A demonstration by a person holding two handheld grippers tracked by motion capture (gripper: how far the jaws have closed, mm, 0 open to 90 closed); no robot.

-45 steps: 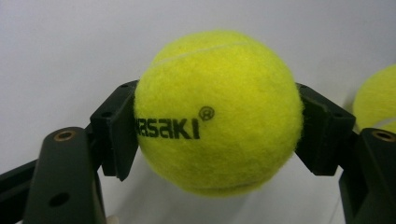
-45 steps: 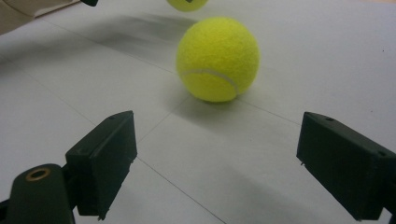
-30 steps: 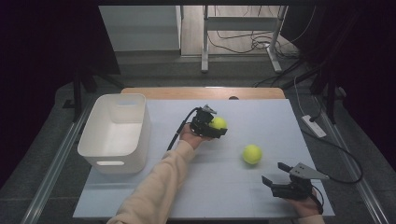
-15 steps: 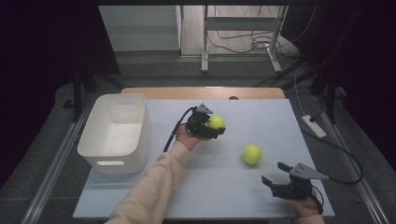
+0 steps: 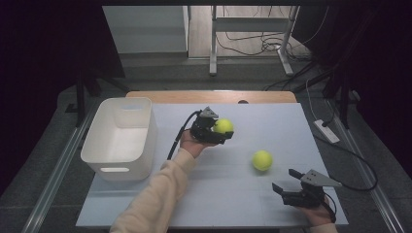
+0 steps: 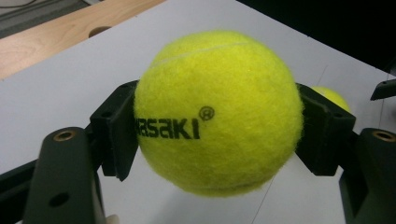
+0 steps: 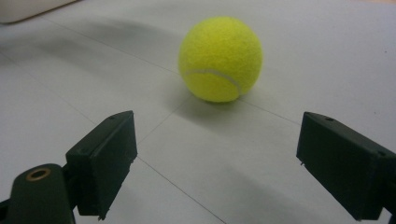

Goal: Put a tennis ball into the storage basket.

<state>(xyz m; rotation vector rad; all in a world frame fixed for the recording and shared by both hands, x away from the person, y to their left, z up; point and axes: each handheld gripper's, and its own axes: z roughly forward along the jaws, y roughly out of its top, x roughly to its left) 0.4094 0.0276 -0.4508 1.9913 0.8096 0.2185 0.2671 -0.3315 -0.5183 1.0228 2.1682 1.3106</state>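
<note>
While white bin (image 5: 121,138) sits empty, left jaws clamp tennis ball (image 5: 223,126); right jaws wide.

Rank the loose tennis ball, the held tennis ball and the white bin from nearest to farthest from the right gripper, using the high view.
1. Loose tennis ball, just ahead-left of the right gripper.
2. Held tennis ball, mid-table in the left gripper.
3. White bin, far left.
</note>
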